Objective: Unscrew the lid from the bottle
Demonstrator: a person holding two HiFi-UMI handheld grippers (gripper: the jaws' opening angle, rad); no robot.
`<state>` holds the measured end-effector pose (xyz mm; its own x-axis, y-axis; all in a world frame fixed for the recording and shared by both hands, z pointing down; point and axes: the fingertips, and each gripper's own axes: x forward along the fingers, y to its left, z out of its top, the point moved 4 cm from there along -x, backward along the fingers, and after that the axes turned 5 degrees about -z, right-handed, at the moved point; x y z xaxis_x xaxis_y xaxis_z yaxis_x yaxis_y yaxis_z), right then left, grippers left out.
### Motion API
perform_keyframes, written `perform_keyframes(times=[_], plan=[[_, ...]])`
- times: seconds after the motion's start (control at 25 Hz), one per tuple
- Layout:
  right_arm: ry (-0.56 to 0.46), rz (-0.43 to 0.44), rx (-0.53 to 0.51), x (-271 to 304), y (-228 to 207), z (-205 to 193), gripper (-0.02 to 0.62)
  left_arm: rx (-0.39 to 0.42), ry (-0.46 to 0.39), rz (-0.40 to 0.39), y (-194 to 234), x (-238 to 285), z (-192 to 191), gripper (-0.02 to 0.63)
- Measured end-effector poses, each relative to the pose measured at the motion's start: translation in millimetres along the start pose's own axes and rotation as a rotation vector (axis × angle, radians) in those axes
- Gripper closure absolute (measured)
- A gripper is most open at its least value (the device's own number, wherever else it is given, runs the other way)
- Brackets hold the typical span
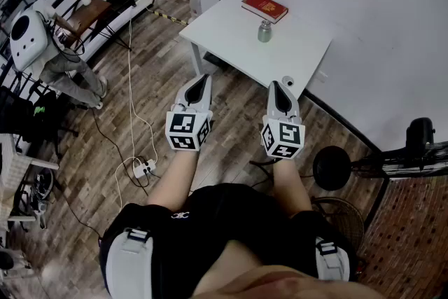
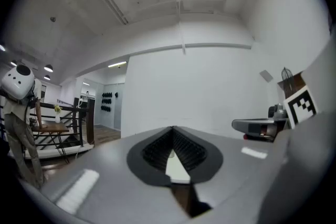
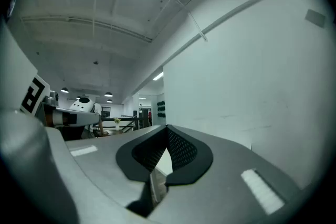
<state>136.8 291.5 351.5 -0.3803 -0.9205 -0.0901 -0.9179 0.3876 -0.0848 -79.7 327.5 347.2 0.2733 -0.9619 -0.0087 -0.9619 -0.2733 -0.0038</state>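
A small grey bottle with a lid (image 1: pixel 264 31) stands upright near the middle of a white table (image 1: pixel 231 31) in the head view. My left gripper (image 1: pixel 201 80) is held level short of the table's near edge, shut with nothing between its jaws. Beside it my right gripper (image 1: pixel 281 89) is also shut and empty, its tip at the table's near corner. Both gripper views look at a white wall and ceiling; the left gripper (image 2: pixel 173 131) and the right gripper (image 3: pixel 167 129) show their jaws together. The bottle is in neither gripper view.
A red book (image 1: pixel 264 7) lies at the table's far side. A small round white thing (image 1: pixel 287 81) sits at the near corner. Cables and a power strip (image 1: pixel 145 167) lie on the wood floor at left. A person in a white helmet (image 1: pixel 28 35) stands far left. A black stool (image 1: pixel 331 167) is at right.
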Motion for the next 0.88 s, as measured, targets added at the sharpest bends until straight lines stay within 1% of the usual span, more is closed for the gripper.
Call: perform_keyframes(times=[0.16,0.44,0.72,0.88], plan=[[-0.008,0.022,0.028,-0.2,-5.0,0.3,0.594,0.003,0.012,0.001,-8.1,5.7,-4.7,0.554],[-0.017,0.030,0.024,-2.7,-22.7,-1.7,0.594,0.002,0.006,0.010,-25.8,15.2,-9.1,0.554],[-0.015,0.041,0.015,-8.6,-36.4,-7.1,0.594,-0.010,-0.008,0.003,-43.3,26.8,-11.5,0.554],[-0.008,0.045,0.012,-1.2,-48.1,-12.0,0.592,-0.015,-0.010,-0.005,-49.7,39.1,-13.1,0.554]])
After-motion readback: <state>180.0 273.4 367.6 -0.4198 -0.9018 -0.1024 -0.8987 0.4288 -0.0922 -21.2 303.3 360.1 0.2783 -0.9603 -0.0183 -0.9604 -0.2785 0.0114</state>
